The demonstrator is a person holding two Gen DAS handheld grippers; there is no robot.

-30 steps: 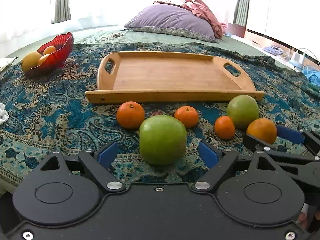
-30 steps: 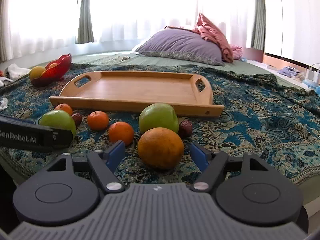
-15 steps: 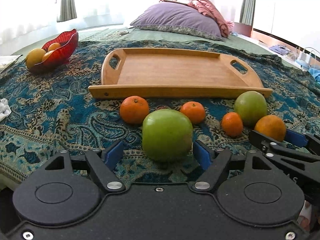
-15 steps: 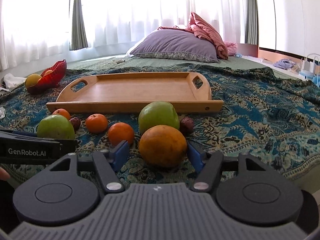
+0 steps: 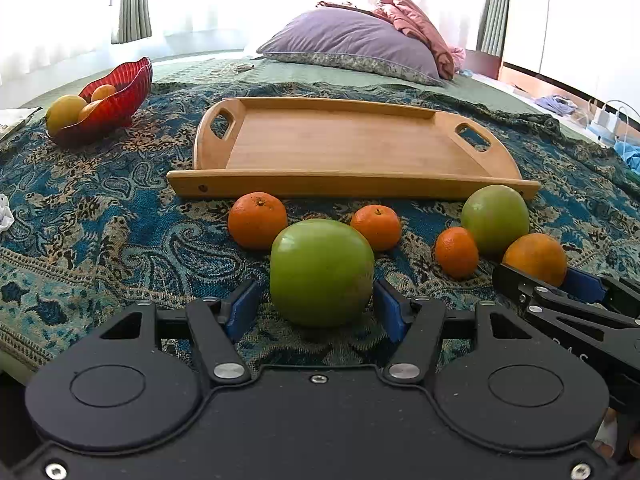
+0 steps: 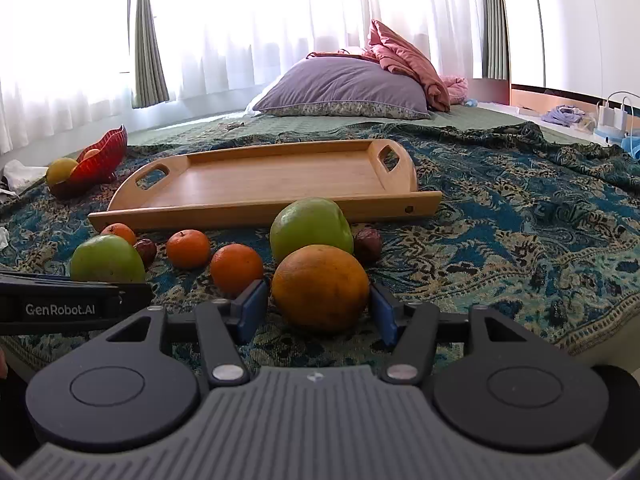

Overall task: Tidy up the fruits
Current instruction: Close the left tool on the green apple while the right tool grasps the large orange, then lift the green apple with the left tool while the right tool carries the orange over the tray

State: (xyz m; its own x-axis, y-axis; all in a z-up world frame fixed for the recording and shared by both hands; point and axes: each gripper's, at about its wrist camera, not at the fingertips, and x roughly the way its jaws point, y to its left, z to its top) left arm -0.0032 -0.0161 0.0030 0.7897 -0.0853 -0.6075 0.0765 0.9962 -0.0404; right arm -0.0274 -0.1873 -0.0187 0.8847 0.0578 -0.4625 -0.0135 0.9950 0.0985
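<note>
My left gripper [image 5: 316,310] has its blue pads close on both sides of a green apple [image 5: 322,272] that rests on the blanket; contact is hard to judge. My right gripper [image 6: 318,310] has its pads close around a large orange [image 6: 320,286], also on the blanket. A second green apple [image 6: 310,228] sits behind that orange. Three small mandarins [image 5: 258,220] [image 5: 376,226] [image 5: 456,252] lie in a row before an empty wooden tray [image 5: 352,186]. Two dark dried fruits [image 6: 368,244] [image 6: 145,250] lie among them.
A red bowl [image 5: 114,98] with yellow and orange fruits stands at the far left on the patterned blue blanket [image 5: 100,208]. A purple pillow [image 5: 352,46] and pink cloth lie behind the tray. White crumpled paper [image 5: 5,216] sits at the left edge.
Both grippers have narrowed: the left pads have closed in around the green apple and the right pads around the large orange. Both views have tilted slightly upward.
</note>
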